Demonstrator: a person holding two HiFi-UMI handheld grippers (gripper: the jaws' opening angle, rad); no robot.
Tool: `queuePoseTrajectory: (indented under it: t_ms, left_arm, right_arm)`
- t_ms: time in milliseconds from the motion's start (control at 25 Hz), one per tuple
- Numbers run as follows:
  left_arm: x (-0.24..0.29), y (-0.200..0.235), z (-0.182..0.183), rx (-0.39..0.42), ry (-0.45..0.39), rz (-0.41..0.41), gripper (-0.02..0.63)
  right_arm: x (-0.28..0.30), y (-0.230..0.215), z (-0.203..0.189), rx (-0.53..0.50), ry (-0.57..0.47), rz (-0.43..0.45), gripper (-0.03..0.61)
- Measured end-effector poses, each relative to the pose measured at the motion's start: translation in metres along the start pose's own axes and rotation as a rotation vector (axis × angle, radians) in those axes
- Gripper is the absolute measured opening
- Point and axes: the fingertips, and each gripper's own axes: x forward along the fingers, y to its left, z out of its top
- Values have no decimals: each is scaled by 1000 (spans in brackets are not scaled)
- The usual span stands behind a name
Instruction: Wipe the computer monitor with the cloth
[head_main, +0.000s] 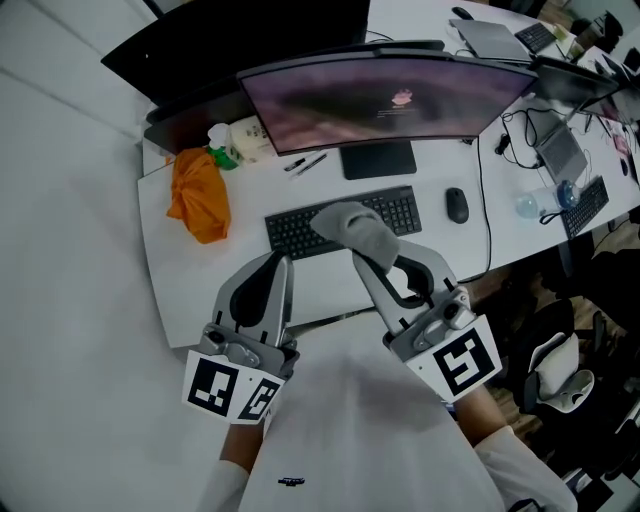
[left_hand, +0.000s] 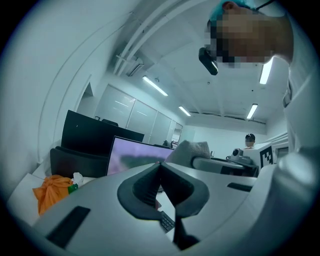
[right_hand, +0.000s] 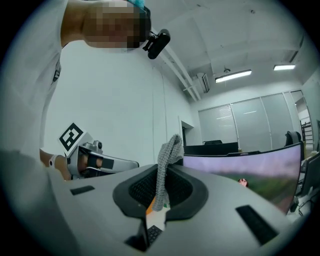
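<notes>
A curved monitor (head_main: 390, 100) with a pinkish lit screen stands at the back of the white desk (head_main: 200, 270); it also shows as the monitor (left_hand: 132, 157) and the monitor (right_hand: 250, 172) in the two gripper views. My right gripper (head_main: 352, 248) is shut on a grey cloth (head_main: 355, 228), held above the keyboard (head_main: 345, 222) in front of the screen. The cloth (right_hand: 165, 172) sticks up between its jaws. My left gripper (head_main: 281, 260) hangs beside it to the left, shut and with nothing in it.
An orange bag (head_main: 198, 195) lies at the desk's left, with a green-and-white bottle (head_main: 222, 150) behind it. A mouse (head_main: 456, 205) sits right of the keyboard, pens (head_main: 305, 163) lie under the screen. Another black monitor (head_main: 230, 40) stands behind. More desks with laptops fill the right.
</notes>
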Motion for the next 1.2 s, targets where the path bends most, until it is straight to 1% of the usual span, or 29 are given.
queuePoseTrajectory:
  t_ms: [80,200,400,600,720,920,1040,1200]
  left_arm:
    - [8,3,4,2,-7,14,18]
    - [19,11,11,0,-23,30,18]
    - [34,29,27,11,-41,57,18]
    - [53,43,40,28,-57,59,18]
    - [61,54,44,19,-59,69,18]
    - [73,64,50,39,-63,79,18]
    - [81,73,49,32,-54,81,18]
    - [88,90,49,28,-45,85,18]
  right_arm:
    - [8,-8,3,-3,-8,14,25]
    - [21,-20,13,11,-52,44,25]
    - [59,-36,31,-21,-87,49,25]
    - [102,-48,47,-40,-122,48,26]
    - [124,-53,50,-43,-117,51,26]
    - [148,-69,55,-22,-124,30,26]
    - [160,-82,50,-43,-107,13,26]
    - [183,-95,42,-18,-91,-18,26]
